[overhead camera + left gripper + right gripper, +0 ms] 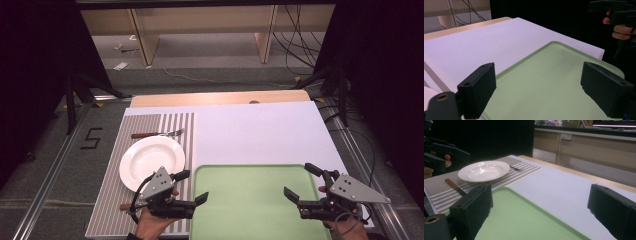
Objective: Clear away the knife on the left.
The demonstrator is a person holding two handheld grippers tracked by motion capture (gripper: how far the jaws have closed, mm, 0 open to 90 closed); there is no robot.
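I hold two grippers over the near edge of the table, one in each hand. My left gripper (pixel 194 186) hangs at the left edge of the one green tray (pixel 250 210), its jaws spread wide with nothing between them; in the left gripper view the same open gap looks across the tray (pixel 544 85) toward my right hand (pixel 621 30) at the far side. My right gripper (pixel 301 181) hovers at the tray's right edge, jaws also spread wide and holding nothing; in the right gripper view the tray (pixel 524 220) lies beneath and between them.

The tray lies flat on a white sheet (pixel 260 132) that covers most of the table. To its left lies one striped placemat (pixel 112 210), touching the tray's edge. On the mat I count one white plate (pixel 151 161), upright and bare, just beside my left gripper. Beyond the plate lies one fork (pixel 157 134) with a brown handle, set crosswise on the mat and apart from the plate's rim. On the near side of the plate lies one knife (pixel 455 186) with a brown handle, close to the rim; from the high view my left gripper hides most of it. My left hand (pixel 152 225) comes in from the bottom edge.
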